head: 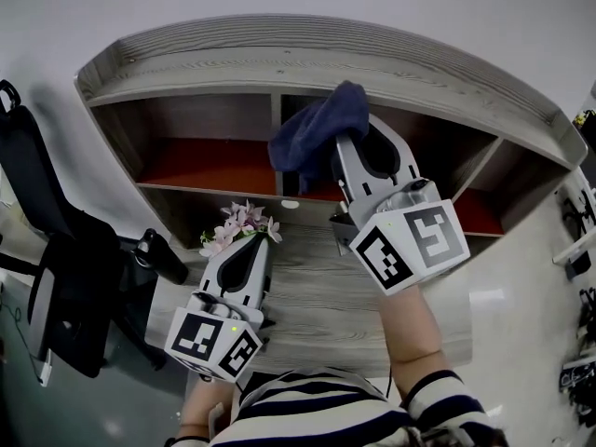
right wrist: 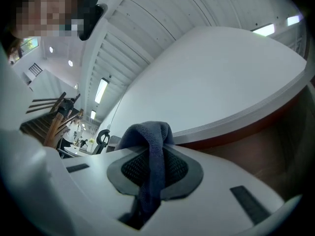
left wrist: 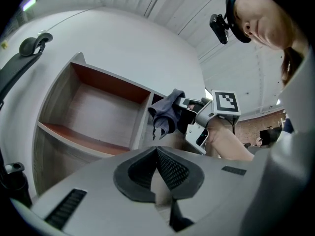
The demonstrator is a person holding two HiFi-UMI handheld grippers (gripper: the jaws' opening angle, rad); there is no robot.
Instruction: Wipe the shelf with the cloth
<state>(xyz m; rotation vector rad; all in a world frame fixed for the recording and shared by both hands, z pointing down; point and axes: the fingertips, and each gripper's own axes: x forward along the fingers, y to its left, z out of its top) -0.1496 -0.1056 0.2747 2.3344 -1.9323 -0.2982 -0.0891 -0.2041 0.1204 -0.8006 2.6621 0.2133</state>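
A dark blue cloth (head: 315,136) hangs bunched from my right gripper (head: 346,140), which is shut on it and raised in front of the middle compartment of the wooden shelf (head: 279,59). In the right gripper view the cloth (right wrist: 152,146) drapes over and between the closed jaws, hiding the fingertips. My left gripper (head: 250,242) sits lower, over the grey desk, with its jaws shut and nothing between them. From the left gripper view (left wrist: 156,150) the cloth (left wrist: 165,113) and the right gripper (left wrist: 197,119) show beside the shelf's left compartment (left wrist: 93,114).
Pink flowers (head: 240,223) stand just beyond the left gripper's tip. A black office chair (head: 56,277) is at the left. The grey wooden desk (head: 326,296) lies below the shelf, whose compartments have reddish floors (head: 205,166). Small items line the right edge (head: 579,217).
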